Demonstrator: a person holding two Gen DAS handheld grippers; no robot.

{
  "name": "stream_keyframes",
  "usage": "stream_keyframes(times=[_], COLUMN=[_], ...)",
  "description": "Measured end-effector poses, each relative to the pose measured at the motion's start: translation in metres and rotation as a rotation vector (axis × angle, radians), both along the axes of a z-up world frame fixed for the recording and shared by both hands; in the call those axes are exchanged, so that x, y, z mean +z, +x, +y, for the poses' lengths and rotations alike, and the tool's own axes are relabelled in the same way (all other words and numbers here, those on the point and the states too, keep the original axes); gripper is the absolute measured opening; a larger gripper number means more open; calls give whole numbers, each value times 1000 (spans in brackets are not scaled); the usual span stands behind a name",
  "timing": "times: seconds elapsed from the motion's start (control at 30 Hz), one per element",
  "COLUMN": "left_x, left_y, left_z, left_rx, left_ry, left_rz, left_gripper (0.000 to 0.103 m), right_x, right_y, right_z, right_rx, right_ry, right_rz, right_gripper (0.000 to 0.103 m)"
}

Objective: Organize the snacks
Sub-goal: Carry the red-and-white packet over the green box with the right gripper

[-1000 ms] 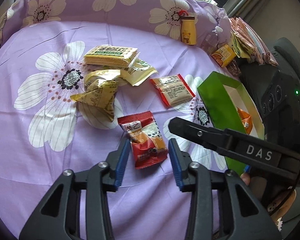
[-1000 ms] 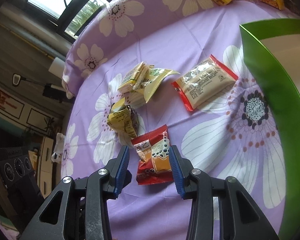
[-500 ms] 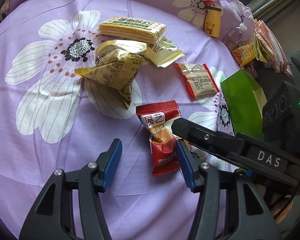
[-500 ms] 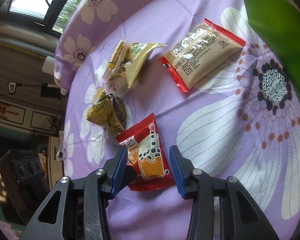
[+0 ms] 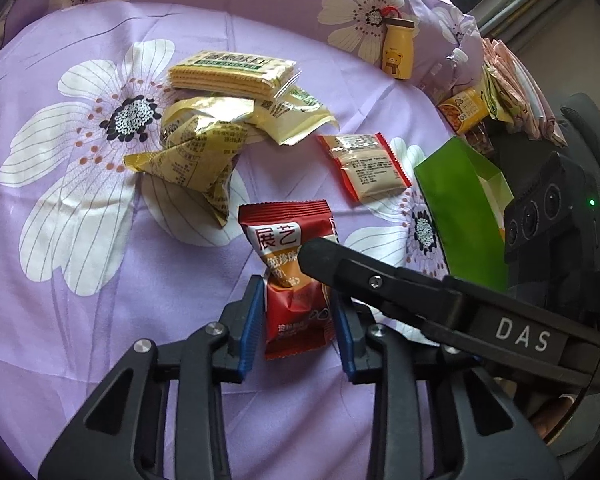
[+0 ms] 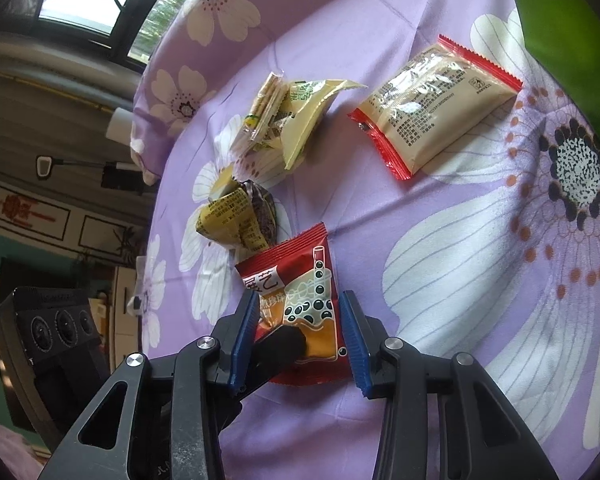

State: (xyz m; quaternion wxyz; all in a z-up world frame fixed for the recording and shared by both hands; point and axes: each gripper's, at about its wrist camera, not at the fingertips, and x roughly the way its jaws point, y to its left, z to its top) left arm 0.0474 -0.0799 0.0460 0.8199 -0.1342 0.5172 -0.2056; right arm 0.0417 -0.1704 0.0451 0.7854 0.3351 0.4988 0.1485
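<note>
A red snack packet (image 5: 288, 276) with a bubble-tea picture (image 6: 300, 296) lies on the purple flowered cloth. My left gripper (image 5: 298, 322) is closed on its lower half, pads pressing both sides. My right gripper (image 6: 300, 330) straddles the same packet, jaws open on either side of it, and its finger crosses over the packet in the left wrist view. A green box (image 5: 460, 208) stands open to the right. A beige packet with red edges (image 5: 366, 166) lies between packet and box.
Yellow snack bags (image 5: 192, 156) and a cracker pack (image 5: 230, 72) lie in a heap at the cloth's middle. A small yellow bear bottle (image 5: 398, 50) stands at the back. More packets (image 5: 464, 108) are stacked at the right edge.
My left gripper has moved forward and closed its jaws onto the red packet, crumpling it. My right gripper has moved closer over the packet.
</note>
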Motion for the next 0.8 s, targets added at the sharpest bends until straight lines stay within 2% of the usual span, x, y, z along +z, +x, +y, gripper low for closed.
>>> stream_keyframes(times=[0.23, 0.47, 0.63, 0.8], left_x=[39, 83, 104, 111], left_y=[-15, -36, -47, -49], left_z=[-7, -23, -44, -67], left_rx=[-34, -74, -112, -154], left_ry=[-49, -61, -51, -75], left_rz=[-115, -247, -311, -324], left_gripper=[31, 31, 31, 31], right_x=[51, 100, 120, 130], right_y=[-20, -47, -63, -77], right_z=[-4, -17, -36, -58], right_rx=[-23, -63, -107, -157], right_ry=[-88, -122, -120, -145], right_rz=[-124, -266, -328, -346], right_gripper=[44, 44, 44, 44])
